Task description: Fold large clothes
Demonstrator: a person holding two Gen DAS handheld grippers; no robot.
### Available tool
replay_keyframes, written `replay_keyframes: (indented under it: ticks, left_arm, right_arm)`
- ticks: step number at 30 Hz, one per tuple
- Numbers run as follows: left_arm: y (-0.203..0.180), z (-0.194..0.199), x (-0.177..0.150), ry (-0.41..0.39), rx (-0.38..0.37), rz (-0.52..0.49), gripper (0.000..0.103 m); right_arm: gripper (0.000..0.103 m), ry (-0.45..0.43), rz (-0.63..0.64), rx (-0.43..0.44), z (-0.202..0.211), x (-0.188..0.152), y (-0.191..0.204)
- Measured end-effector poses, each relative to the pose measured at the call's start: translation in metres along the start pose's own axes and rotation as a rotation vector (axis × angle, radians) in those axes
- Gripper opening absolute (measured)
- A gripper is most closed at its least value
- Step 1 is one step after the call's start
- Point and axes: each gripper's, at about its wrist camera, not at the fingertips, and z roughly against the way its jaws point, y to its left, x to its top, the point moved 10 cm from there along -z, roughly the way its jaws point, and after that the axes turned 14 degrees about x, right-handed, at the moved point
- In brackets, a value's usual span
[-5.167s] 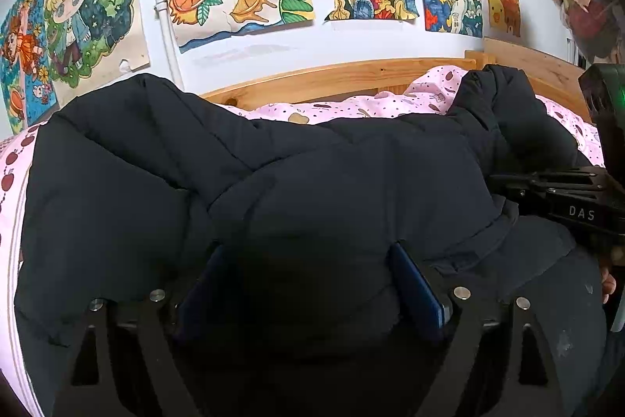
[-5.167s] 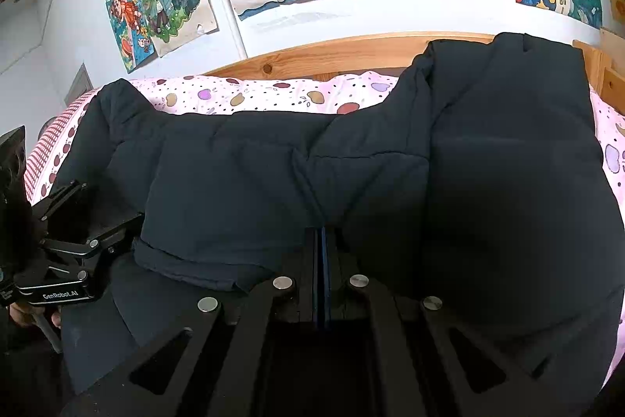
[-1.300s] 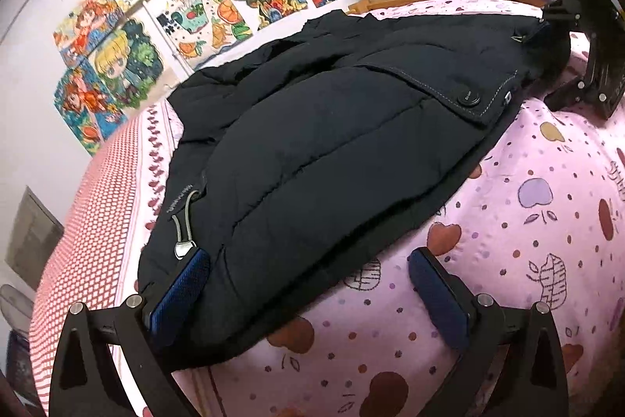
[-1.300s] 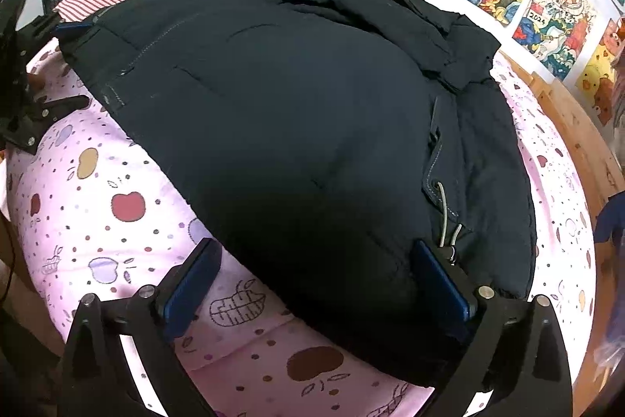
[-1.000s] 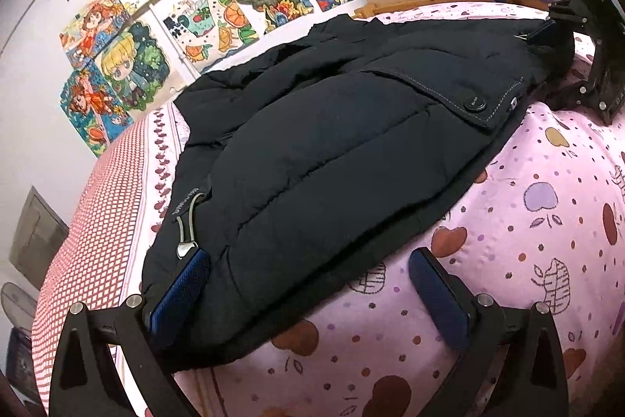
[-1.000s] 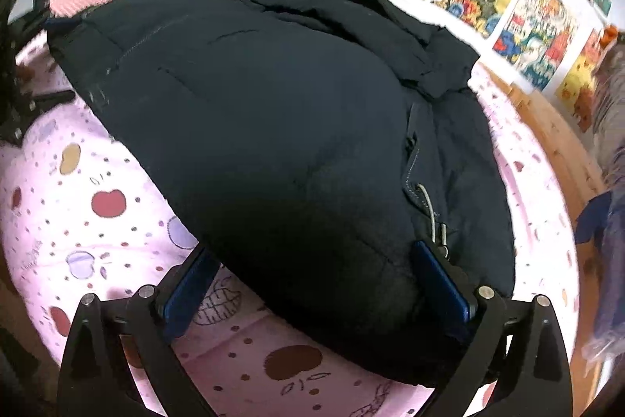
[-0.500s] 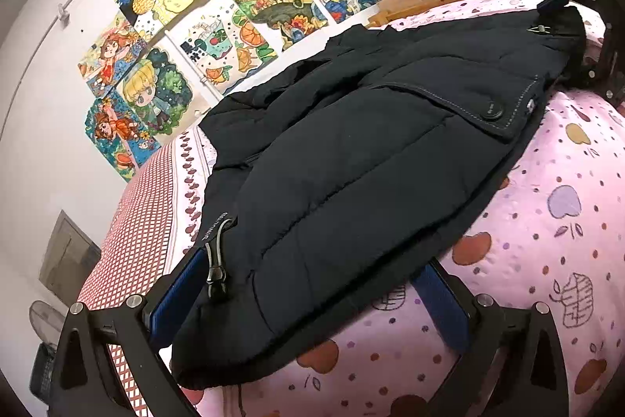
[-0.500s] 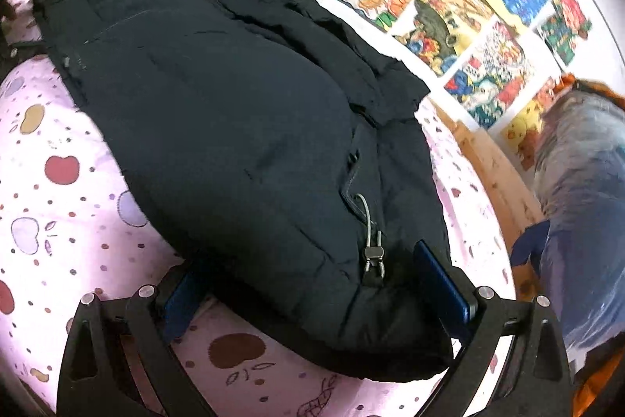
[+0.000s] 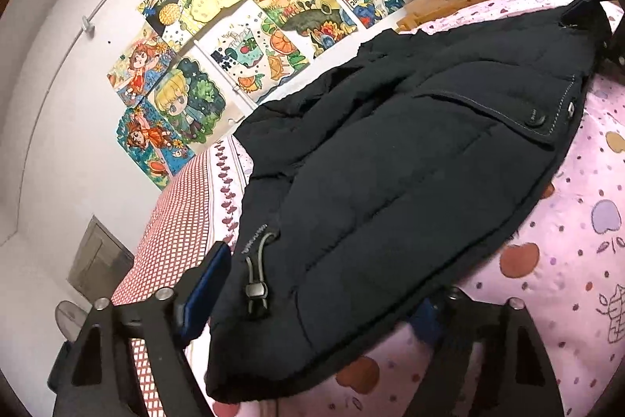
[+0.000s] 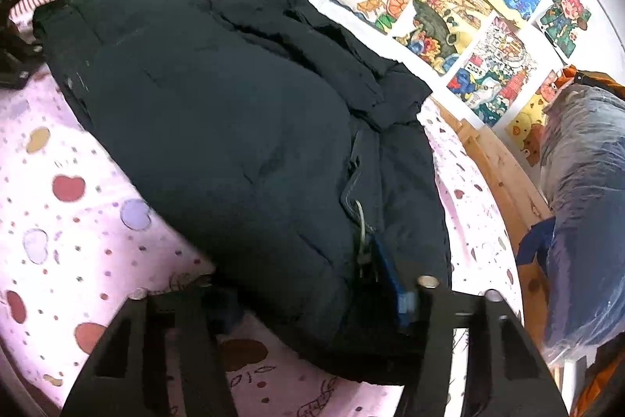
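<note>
On the pink fruit-print bedsheet (image 9: 586, 260) lies a dark puffer jacket (image 9: 390, 159), spread flat across the bed with its hem corners nearest each camera. Left gripper (image 9: 316, 296): jaws spread wide, straddling one hem corner beside a drawcord toggle (image 9: 256, 290); blue pad (image 9: 205, 284) beside the fabric, opposite finger mostly hidden under the hem, not clamped. Right gripper (image 10: 308, 296): likewise spread, straddling the other hem corner, blue pad (image 10: 390, 272) against the fabric near a cord loop (image 10: 361, 217). Children's drawings (image 9: 250, 22) cover the white wall; wooden bed frame (image 10: 504, 174) runs beside the mattress.
</note>
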Motion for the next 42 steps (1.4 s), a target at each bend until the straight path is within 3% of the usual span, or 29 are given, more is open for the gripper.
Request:
replay_keyframes:
  ticks: [3,8,11,15,20,26,33,38,42]
  left_arm:
    - [0.003,0.004,0.008,-0.036,-0.003,-0.011,0.068]
    - [0.006,0.011,0.029,-0.143,-0.008,-0.092,0.028]
    - [0.019,0.009,0.047,-0.151,-0.041,-0.040,0.016]
    - [0.047,0.005,0.075,-0.140,-0.109,0.111,0.011]
    - [0.078,0.006,0.098,-0.156,-0.147,0.242,0.009]
    - [0.107,0.029,0.121,-0.252,-0.102,0.268,0.008]
    - [0.158,0.045,0.155,-0.315,-0.091,0.388,0.008]
    - [0.178,0.042,0.177,-0.342,-0.067,0.425,0.008]
    - [0.177,0.015,0.188,-0.304,-0.066,0.429,0.008]
  right_arm:
    - [0.025,-0.037,0.016,0.002,0.008,0.014,0.001]
    - [0.017,-0.093,-0.021,0.026,0.019,0.037,-0.007]
    - [0.015,-0.131,-0.097,0.059,0.027,0.050,-0.022]
    - [0.012,-0.208,-0.218,0.084,0.040,0.069,-0.045]
    - [0.009,-0.297,-0.238,0.059,0.059,0.088,-0.060]
    - [0.008,-0.449,-0.231,0.018,0.104,0.118,-0.071]
    - [0.008,-0.615,-0.225,-0.016,0.160,0.160,-0.081]
    - [0.008,-0.673,-0.211,-0.049,0.178,0.181,-0.085]
    - [0.008,-0.664,-0.232,-0.063,0.160,0.197,-0.099]
